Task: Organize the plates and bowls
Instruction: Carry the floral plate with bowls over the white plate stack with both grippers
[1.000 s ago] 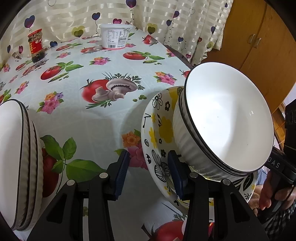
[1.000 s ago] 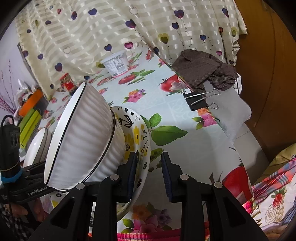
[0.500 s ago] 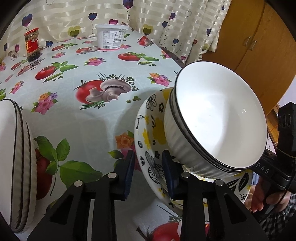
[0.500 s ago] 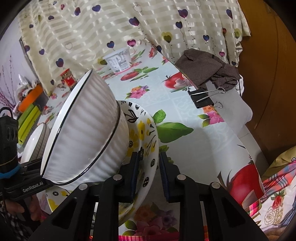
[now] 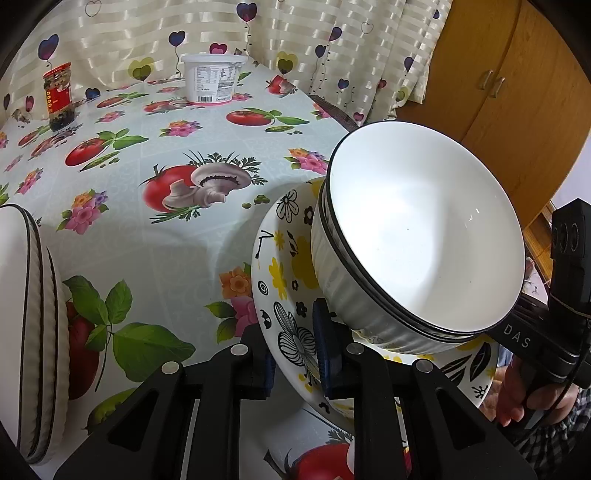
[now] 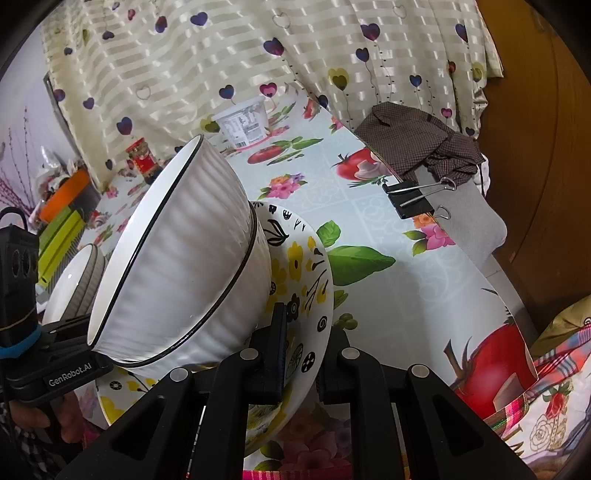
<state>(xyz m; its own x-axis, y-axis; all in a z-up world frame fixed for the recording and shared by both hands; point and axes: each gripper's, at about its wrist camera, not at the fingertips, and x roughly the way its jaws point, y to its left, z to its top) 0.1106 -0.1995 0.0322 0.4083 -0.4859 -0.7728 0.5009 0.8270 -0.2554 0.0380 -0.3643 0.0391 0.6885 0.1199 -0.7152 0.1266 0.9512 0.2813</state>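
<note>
Two grippers, one flowered plate.
My left gripper jaws are closing on its rim; my right gripper jaws clench the opposite rim, white bowls stacked on it near the table's right edge.

You had a tablecloth printed with tomatoes, mushrooms and flowers over the table. A white tub with a printed label stood upright at the far edge, close to the curtain, which was striped cream with heart shapes. A jar with a red label stood upright to the left of the tub, well apart from it. A brown checked cloth lay over the table's right edge, and a black binder clip gripped that edge just beside it. A wooden cabinet stood to the right.
</note>
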